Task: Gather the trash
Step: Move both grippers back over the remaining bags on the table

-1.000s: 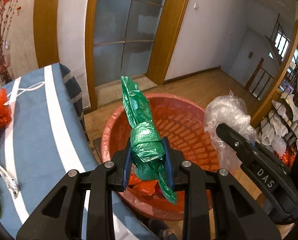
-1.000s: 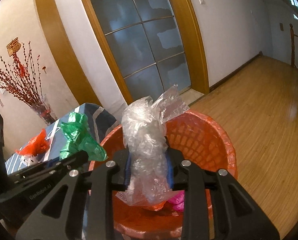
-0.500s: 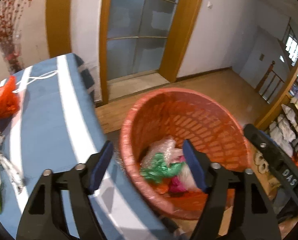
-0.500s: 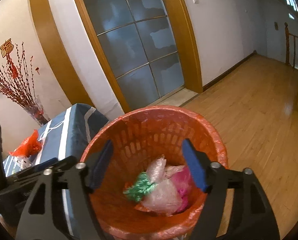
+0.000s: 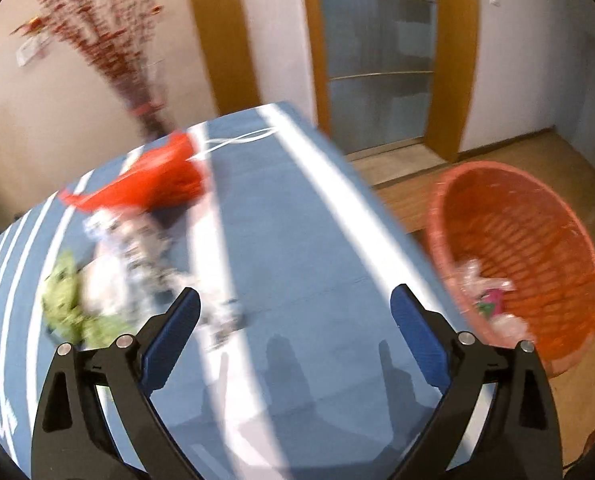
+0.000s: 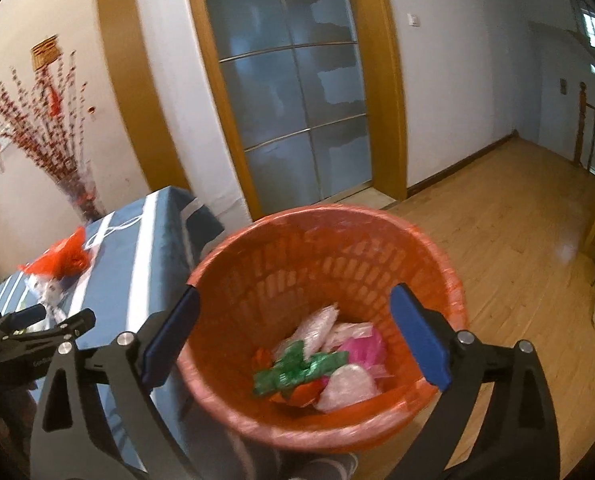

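The blue white-striped cloth-covered desk [image 5: 289, 240] carries a red plastic bag [image 5: 157, 180] at 10 o'clock. The round orange plastic basket [image 6: 377, 232] holds a green crumpled bag [image 6: 293, 372]. Left hand-held gripper [image 5: 293, 312] and right hand-held gripper [image 6: 293, 320]: both spread wide, empty.

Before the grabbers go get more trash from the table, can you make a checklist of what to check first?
1. Left gripper jaws open and empty: ok.
2. Right gripper jaws open and empty: ok.
3. Green bag and clear bag inside the orange basket, not on the rim: ok.
4. Trash left on the blue striped table: ok, a red bag, a whitish wrapper and a green piece lie there.
5. Which piece the left gripper is aimed at: cannot tell, the view is blurred.
6. Room left in the basket: ok, trash only covers its bottom.
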`<state>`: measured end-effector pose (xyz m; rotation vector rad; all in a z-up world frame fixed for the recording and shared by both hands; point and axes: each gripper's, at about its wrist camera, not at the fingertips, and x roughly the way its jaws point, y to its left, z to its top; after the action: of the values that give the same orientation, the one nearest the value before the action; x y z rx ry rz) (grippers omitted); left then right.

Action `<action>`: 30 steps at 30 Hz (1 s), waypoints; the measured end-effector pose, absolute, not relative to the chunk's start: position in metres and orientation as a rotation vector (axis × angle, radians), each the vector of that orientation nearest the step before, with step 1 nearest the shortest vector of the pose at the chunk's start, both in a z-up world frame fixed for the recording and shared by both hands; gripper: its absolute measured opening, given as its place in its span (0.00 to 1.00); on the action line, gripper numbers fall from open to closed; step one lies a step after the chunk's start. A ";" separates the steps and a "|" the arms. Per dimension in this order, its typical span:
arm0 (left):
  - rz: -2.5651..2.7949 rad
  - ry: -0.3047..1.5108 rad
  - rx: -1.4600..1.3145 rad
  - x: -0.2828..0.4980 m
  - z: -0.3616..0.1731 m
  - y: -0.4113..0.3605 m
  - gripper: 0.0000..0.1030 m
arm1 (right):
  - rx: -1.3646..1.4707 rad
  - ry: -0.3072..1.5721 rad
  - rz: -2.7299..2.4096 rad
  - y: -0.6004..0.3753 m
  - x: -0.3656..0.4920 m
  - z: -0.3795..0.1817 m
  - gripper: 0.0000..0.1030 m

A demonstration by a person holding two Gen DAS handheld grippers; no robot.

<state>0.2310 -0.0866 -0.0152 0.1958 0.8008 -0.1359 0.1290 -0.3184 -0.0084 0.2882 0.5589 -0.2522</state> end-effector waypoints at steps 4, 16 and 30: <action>-0.020 0.792 0.176 0.227 -0.012 -0.044 0.98 | 0.270 0.570 -0.200 -0.293 0.129 -0.007 0.92; 0.229 0.828 0.101 0.231 -0.018 0.080 0.98 | 0.195 0.605 -0.037 -0.206 0.134 -0.001 0.93; 0.206 0.876 -0.002 0.265 -0.027 0.098 0.83 | 0.125 0.633 0.027 -0.160 0.139 -0.003 0.93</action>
<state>0.2654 0.0982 -0.0275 -0.0016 0.8761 0.2060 0.1386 -0.1603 -0.0035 0.1249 0.6330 0.0274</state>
